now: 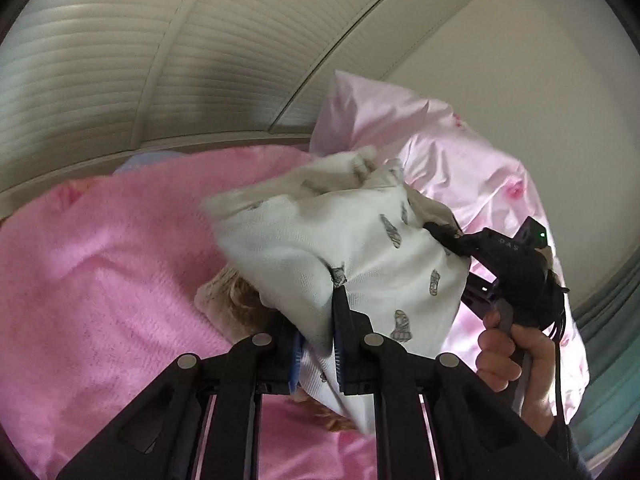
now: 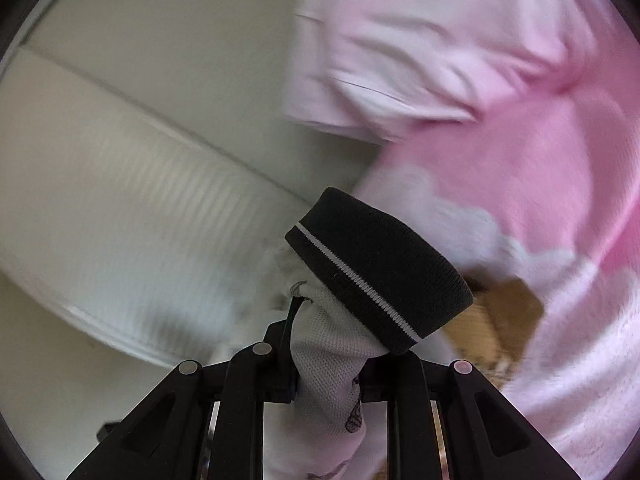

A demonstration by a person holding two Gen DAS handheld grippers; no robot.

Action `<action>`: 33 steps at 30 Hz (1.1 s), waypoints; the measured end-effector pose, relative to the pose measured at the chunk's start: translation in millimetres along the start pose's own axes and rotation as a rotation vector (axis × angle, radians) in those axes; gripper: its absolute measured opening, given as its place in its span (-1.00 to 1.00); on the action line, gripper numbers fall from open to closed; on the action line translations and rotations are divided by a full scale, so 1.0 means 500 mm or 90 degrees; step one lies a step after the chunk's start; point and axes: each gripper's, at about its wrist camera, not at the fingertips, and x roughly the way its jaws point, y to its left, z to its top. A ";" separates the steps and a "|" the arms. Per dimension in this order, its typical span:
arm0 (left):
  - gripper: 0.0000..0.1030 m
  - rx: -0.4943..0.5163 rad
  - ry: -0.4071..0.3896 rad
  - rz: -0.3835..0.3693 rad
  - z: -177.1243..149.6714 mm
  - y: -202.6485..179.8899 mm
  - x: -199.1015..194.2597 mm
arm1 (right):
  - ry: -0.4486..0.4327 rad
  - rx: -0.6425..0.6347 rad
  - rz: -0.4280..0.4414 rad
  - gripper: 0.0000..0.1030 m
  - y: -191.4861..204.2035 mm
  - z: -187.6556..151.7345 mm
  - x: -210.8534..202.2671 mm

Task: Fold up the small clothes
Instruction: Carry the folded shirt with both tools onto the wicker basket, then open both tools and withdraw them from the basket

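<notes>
Left wrist view: over a pink blanket (image 1: 100,280) on the bed, the left hand-held gripper (image 1: 316,344) is clamped on the white printed garment (image 1: 360,248), lifted so it hangs free; open blanket lies left.

Right wrist view: against a cream slatted panel (image 2: 120,168), the right hand-held gripper (image 2: 326,380) pinches the same garment near its black striped cuff (image 2: 376,268), likely to spread it.

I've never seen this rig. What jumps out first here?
The white printed garment, held up in mid-air by both tools: the left tool clamps one edge, the right tool another. Its black striped cuff stands above the right tool. Behind is a pink blanket.
</notes>
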 end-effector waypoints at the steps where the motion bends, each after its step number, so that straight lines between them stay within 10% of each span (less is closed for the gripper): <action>1: -0.71 0.003 -0.004 0.000 -0.005 0.001 0.005 | 0.003 0.000 -0.011 -0.60 -0.008 -0.006 0.007; 6: -0.68 0.012 -0.002 -0.005 0.001 -0.001 0.016 | -0.018 -0.038 -0.040 -0.49 0.004 -0.023 0.009; 13: 0.23 0.071 -0.022 0.029 0.007 -0.039 -0.052 | -0.040 -0.099 -0.143 0.00 0.063 -0.043 -0.038; 20: 0.39 0.132 -0.061 0.068 -0.027 -0.087 -0.165 | -0.137 -0.116 -0.188 0.28 0.098 -0.098 -0.183; 23: 0.70 0.160 -0.078 0.067 -0.056 -0.124 -0.229 | -0.179 -0.137 -0.227 0.29 0.129 -0.162 -0.276; 33: 0.72 0.290 -0.068 0.002 -0.217 -0.298 -0.413 | -0.298 -0.175 -0.444 0.29 0.163 -0.505 -0.638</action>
